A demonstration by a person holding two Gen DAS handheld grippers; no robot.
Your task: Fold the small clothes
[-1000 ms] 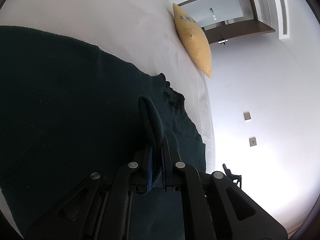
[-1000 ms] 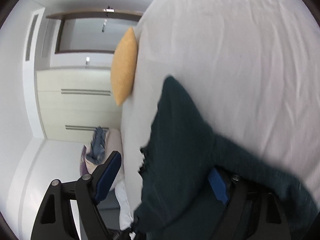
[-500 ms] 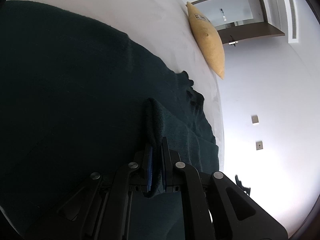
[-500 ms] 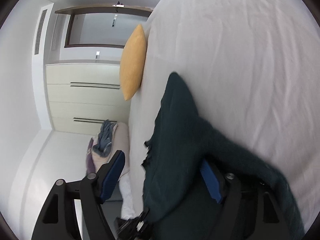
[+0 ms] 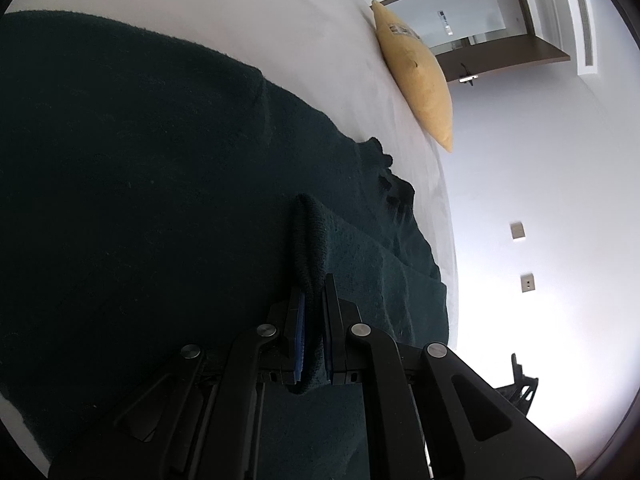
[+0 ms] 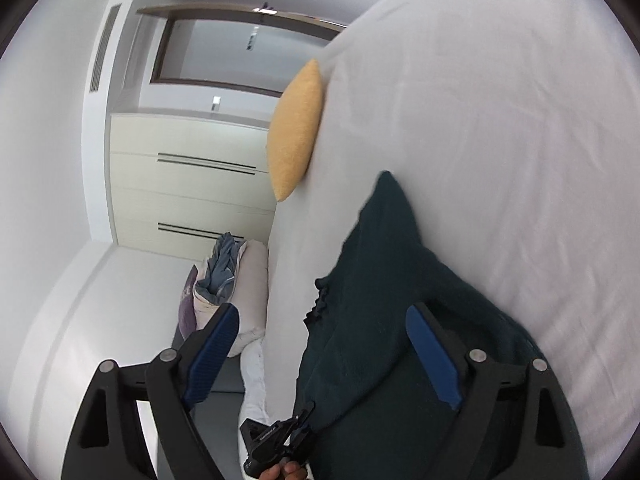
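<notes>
Dark green knit [image 5: 168,184] lay spread on the bed [image 6: 500,120], below the yellow pillow [image 5: 420,80].
Left claw [image 5: 312,320] was clamped on a pinched fold; right claw [image 6: 320,340] was opening, empty. The knit looked soft, floppy; best held at edges.

yellow cushion [image 5: 416,80], upper right of the left wrist view: a pale label with dark print, too small to read
elsewhere, both views: no readable text, brand or number

Bedroom: white-sheeted bed [image 6: 500,120], yellow cushion [image 6: 294,132], built-in wardrobe [image 6: 188,184], doorway [image 5: 480,12].
</notes>
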